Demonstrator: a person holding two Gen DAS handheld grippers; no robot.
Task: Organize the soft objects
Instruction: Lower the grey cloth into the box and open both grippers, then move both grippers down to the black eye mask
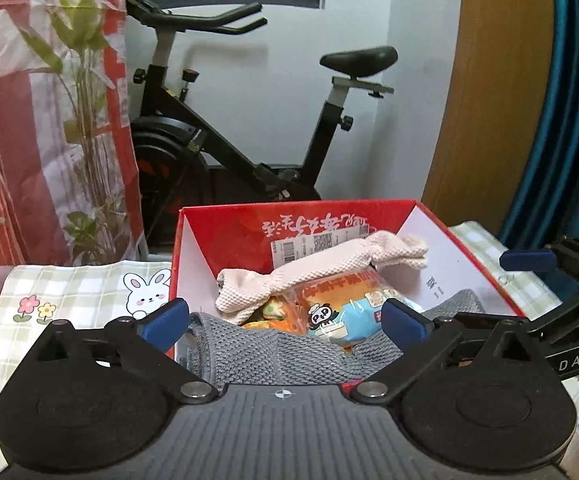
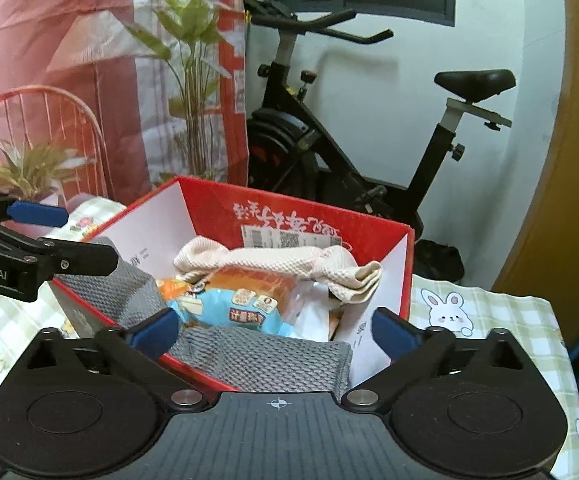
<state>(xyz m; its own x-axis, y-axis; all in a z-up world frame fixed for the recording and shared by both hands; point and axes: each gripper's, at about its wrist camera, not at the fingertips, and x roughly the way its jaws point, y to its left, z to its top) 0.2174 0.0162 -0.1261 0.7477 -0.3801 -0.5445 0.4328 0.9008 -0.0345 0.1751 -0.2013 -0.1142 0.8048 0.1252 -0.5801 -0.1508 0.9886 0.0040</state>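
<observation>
A red cardboard box (image 1: 245, 226) (image 2: 321, 224) stands on the table with white inner walls. Inside lie a cream knitted cloth (image 1: 329, 266) (image 2: 277, 260), snack packets (image 1: 341, 308) (image 2: 229, 304) and a grey knitted cloth (image 1: 285, 356) (image 2: 273, 356) draped over the near rim. My left gripper (image 1: 285, 322) hovers wide open over the near rim, nothing between its blue pads. My right gripper (image 2: 275, 330) is also wide open over the grey cloth, holding nothing. Each gripper shows at the edge of the other's view.
A checked tablecloth with rabbit prints (image 1: 89, 292) (image 2: 481, 312) covers the table. Behind the box stand an exercise bike (image 1: 249, 120) (image 2: 349, 152), potted plants (image 1: 85, 120) (image 2: 193, 80), a red-and-white curtain (image 1: 5, 120) and a wooden door (image 1: 497, 92).
</observation>
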